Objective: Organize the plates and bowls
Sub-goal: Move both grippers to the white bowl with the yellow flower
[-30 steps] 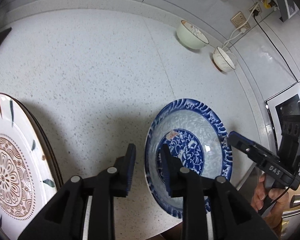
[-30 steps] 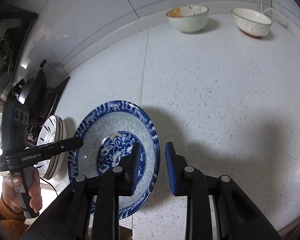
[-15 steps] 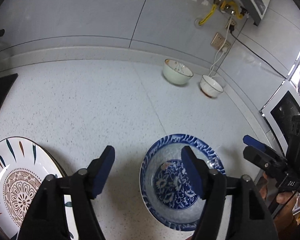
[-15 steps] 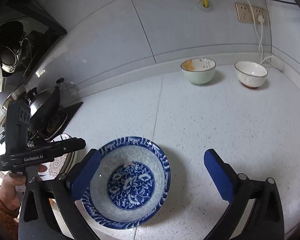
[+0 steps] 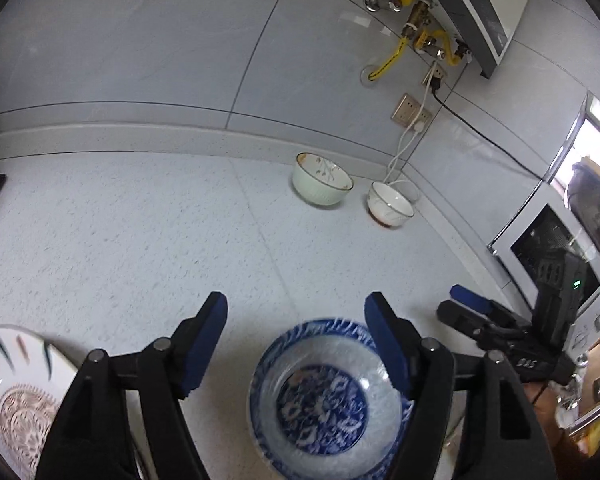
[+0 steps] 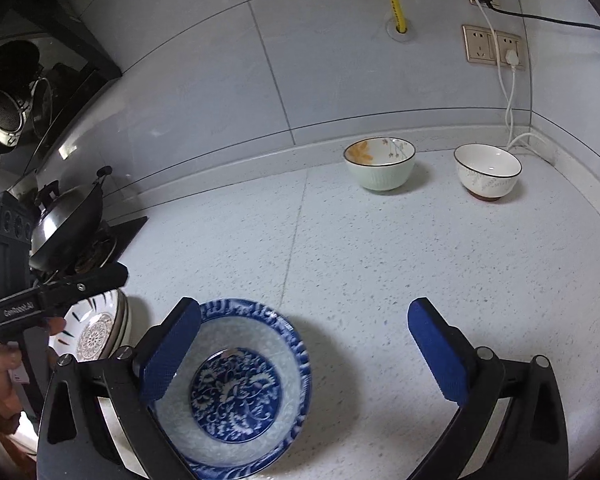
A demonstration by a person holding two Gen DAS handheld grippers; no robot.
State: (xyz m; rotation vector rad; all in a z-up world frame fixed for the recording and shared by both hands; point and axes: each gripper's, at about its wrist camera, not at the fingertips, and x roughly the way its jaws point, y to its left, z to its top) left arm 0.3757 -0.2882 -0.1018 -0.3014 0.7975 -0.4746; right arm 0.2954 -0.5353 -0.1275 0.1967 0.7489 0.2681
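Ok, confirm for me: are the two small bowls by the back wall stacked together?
No, the green bowl and the white bowl stand apart, side by side on the counter.

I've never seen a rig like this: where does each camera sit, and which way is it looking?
Left wrist: on the left gripper, looking down at the blue bowl; its open fingers show.
Right wrist: on the right gripper, same downward look; open fingers and a hand show.
Shared: blue bowl, two far bowls, patterned plate.

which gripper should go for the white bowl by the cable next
Right, probably. The right gripper is open and empty, and the white bowl lies on its side of the counter; the left gripper views it farther off to the right.
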